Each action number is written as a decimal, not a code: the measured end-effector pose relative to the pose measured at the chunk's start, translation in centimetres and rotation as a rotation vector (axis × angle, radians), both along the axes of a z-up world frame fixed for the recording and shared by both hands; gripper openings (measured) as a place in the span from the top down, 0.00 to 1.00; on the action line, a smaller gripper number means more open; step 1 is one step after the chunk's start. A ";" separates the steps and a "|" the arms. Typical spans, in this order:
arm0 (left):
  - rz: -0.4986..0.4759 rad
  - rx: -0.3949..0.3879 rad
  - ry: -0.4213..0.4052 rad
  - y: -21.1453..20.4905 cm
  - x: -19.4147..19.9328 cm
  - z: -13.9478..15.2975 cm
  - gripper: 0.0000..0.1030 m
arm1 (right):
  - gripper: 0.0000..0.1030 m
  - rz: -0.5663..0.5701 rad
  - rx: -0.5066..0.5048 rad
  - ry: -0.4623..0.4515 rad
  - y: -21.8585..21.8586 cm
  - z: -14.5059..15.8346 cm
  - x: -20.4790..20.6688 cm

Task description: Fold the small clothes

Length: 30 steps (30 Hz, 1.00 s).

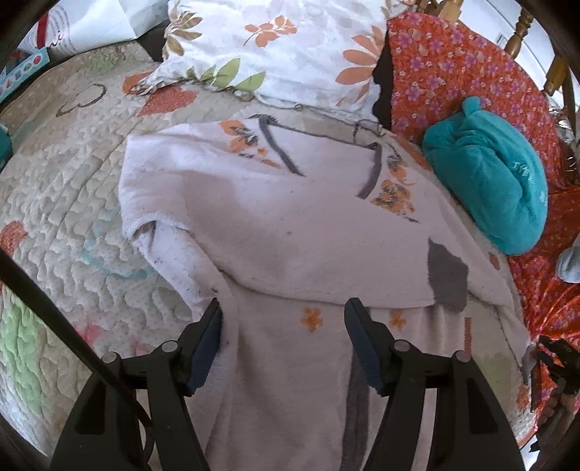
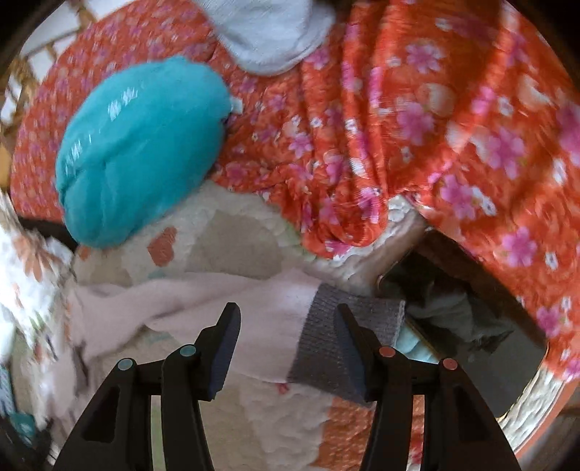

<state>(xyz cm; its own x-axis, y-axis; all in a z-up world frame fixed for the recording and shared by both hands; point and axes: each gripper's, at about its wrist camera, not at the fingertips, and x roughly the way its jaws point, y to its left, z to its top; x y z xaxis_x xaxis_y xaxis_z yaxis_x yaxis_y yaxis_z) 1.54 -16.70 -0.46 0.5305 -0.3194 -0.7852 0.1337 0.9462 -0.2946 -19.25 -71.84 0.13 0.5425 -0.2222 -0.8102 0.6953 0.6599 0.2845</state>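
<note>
A small pale pink garment point(image 1: 290, 232) with orange flowers and grey trim lies on a quilted bed cover point(image 1: 65, 188), its upper part folded down over the lower part. My left gripper point(image 1: 282, 308) is open just above the lower part, at the folded edge. In the right wrist view my right gripper point(image 2: 286, 313) is open over a pink sleeve point(image 2: 224, 300) with a grey ribbed cuff point(image 2: 326, 347); the cuff lies under the right finger point(image 2: 348, 340). That view is blurred.
A teal rolled cloth point(image 1: 496, 184) point(image 2: 141, 145) lies beside the garment on an orange flowered fabric point(image 1: 456, 69) point(image 2: 435, 119). A floral pillow point(image 1: 275, 47) lies behind the garment. A white cloth point(image 2: 268, 32) lies on the orange fabric. A dark gap point(image 2: 464, 315) opens at the bed's edge.
</note>
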 end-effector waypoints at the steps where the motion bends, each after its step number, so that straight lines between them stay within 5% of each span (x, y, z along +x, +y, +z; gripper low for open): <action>1: -0.004 -0.003 -0.007 -0.1 0.0 0.2 0.37 | 0.44 0.015 -0.005 0.020 0.0 -0.4 0.6; 8: -0.012 0.006 -0.004 -0.4 0.1 0.0 0.36 | 0.44 -0.071 0.099 0.027 -0.5 -3.6 3.2; 14: -0.009 -0.001 0.009 -0.3 0.4 -0.1 0.36 | 0.44 -0.140 0.094 0.186 -0.4 -4.4 6.9; 17: -0.007 -0.003 0.013 -0.3 0.4 -0.2 0.36 | 0.97 -0.129 0.076 0.203 -0.5 -3.7 8.3; 18: -0.007 -0.006 0.014 -0.3 0.4 -0.2 0.36 | 0.97 -0.125 0.073 0.203 -0.5 -3.3 8.7; 26: 0.000 -0.023 0.017 -0.1 0.4 -0.2 0.36 | 0.97 -0.026 -0.083 -0.098 1.3 7.8 8.1; 30: 0.002 -0.032 0.016 0.2 0.4 0.0 0.36 | 0.97 0.013 -0.131 -0.167 3.5 8.8 4.1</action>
<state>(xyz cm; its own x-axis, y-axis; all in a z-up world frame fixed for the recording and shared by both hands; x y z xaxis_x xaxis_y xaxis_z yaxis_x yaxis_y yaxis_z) 1.92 -16.48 -0.51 0.5187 -0.3431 -0.7831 0.1268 0.9367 -0.3264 -15.17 -68.37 8.88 0.6705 -0.3124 -0.6730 0.6370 0.7074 0.3062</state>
